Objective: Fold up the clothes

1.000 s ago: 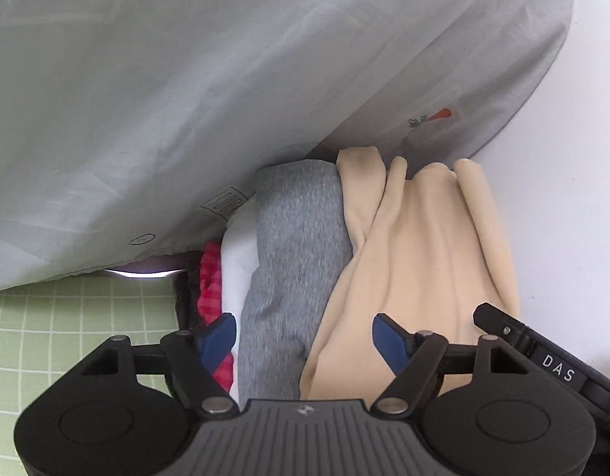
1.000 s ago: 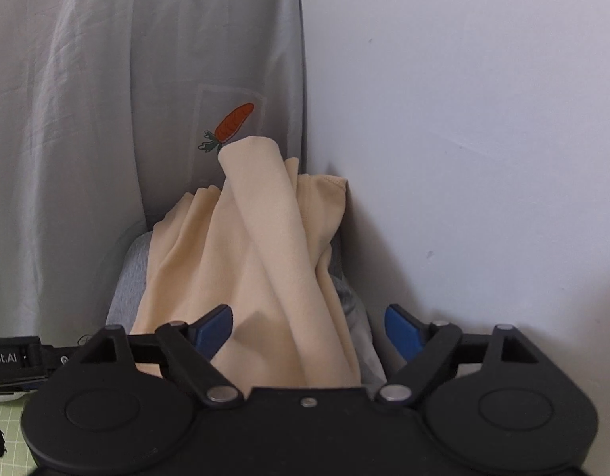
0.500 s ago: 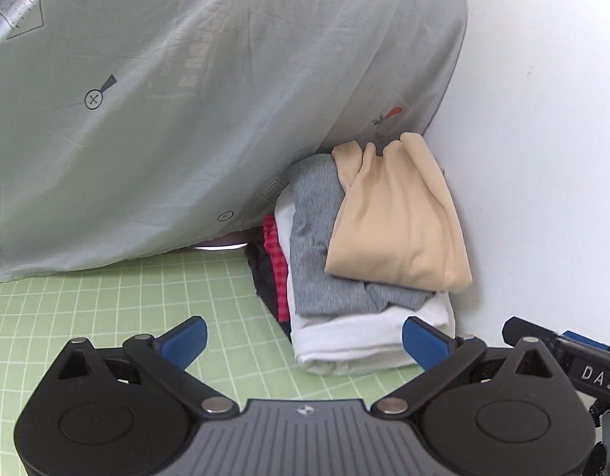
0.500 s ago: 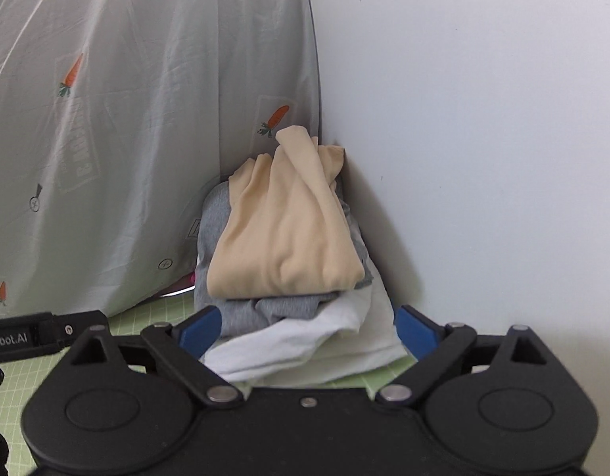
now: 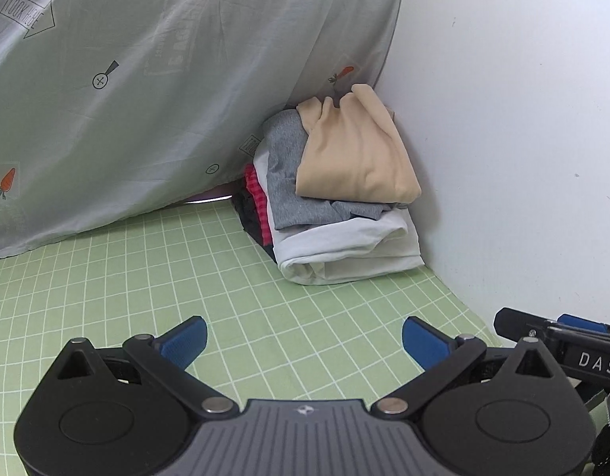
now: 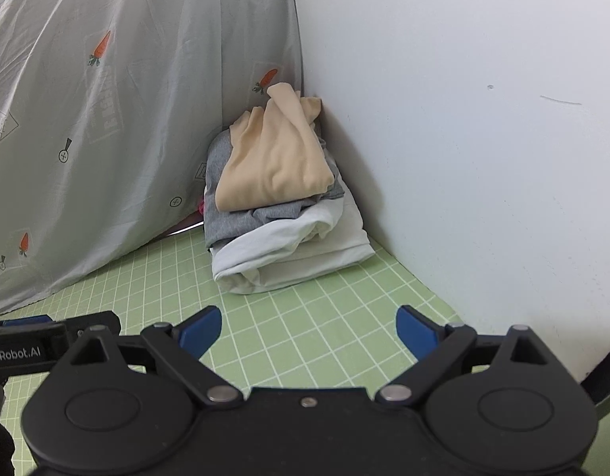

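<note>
A stack of folded clothes stands in the far corner against the white wall. A beige garment (image 5: 356, 154) lies on top, over a grey one (image 5: 289, 190) and a white one (image 5: 344, 254), with red (image 5: 257, 202) and dark pieces at the stack's left side. The stack also shows in the right wrist view, beige garment (image 6: 273, 162) on top. My left gripper (image 5: 303, 341) is open and empty, well short of the stack above the green grid mat (image 5: 146, 277). My right gripper (image 6: 307, 329) is open and empty, also short of the stack.
A grey sheet with carrot prints (image 5: 146, 79) hangs at the left behind the stack, its hem on the mat. The white wall (image 5: 503, 119) bounds the right side. The right gripper's body (image 5: 559, 341) shows at the lower right of the left wrist view.
Both grippers have pulled back from the stack and opened wider. The beige garment, which lay between their fingers a second ago, now rests on top of the stack.
</note>
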Action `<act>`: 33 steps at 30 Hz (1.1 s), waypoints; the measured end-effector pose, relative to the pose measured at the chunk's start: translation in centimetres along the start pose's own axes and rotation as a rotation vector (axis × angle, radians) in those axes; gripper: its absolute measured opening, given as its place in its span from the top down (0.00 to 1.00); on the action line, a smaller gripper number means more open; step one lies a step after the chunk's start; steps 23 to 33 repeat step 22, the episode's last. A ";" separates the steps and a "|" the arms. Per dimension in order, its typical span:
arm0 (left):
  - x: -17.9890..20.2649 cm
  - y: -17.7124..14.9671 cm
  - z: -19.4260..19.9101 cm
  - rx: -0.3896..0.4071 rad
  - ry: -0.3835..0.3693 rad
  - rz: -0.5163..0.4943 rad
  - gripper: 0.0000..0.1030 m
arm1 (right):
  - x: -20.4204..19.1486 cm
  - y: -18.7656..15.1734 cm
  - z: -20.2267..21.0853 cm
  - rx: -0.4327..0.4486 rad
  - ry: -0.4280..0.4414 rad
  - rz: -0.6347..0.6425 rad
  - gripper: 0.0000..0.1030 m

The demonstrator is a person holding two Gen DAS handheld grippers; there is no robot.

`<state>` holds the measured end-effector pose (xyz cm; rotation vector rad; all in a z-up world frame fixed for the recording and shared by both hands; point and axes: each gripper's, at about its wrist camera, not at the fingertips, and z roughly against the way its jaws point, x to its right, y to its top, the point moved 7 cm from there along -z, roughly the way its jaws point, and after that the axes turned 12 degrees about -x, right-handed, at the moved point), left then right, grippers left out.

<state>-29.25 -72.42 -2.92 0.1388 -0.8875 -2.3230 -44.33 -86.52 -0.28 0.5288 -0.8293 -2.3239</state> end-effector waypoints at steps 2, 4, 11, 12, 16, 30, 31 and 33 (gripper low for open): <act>0.1 -0.4 0.4 0.000 -0.008 0.000 0.00 | 0.1 -0.4 0.6 0.006 0.002 -0.005 0.07; 0.2 -0.7 0.8 0.003 -0.010 -0.002 0.00 | 0.2 -0.7 1.0 0.011 -0.001 -0.008 0.07; 0.5 -1.4 1.6 0.010 -0.016 -0.012 0.00 | 0.3 -1.5 2.1 0.020 -0.003 -0.018 0.07; 0.5 -1.3 1.7 0.011 -0.017 -0.012 0.00 | 0.3 -1.5 2.2 0.023 -0.004 -0.018 0.07; 0.6 -1.3 1.9 0.019 -0.016 -0.021 0.00 | 0.3 -1.5 2.5 0.029 -0.007 -0.017 0.07; 0.6 -1.3 2.0 0.021 -0.018 -0.023 0.00 | 0.1 -1.5 2.6 0.035 -0.008 -0.011 0.07; 0.6 -1.3 2.0 0.021 -0.018 -0.023 0.00 | 0.1 -1.5 2.6 0.035 -0.008 -0.011 0.07; 0.6 -1.3 2.0 0.021 -0.018 -0.023 0.00 | 0.1 -1.5 2.6 0.035 -0.008 -0.011 0.07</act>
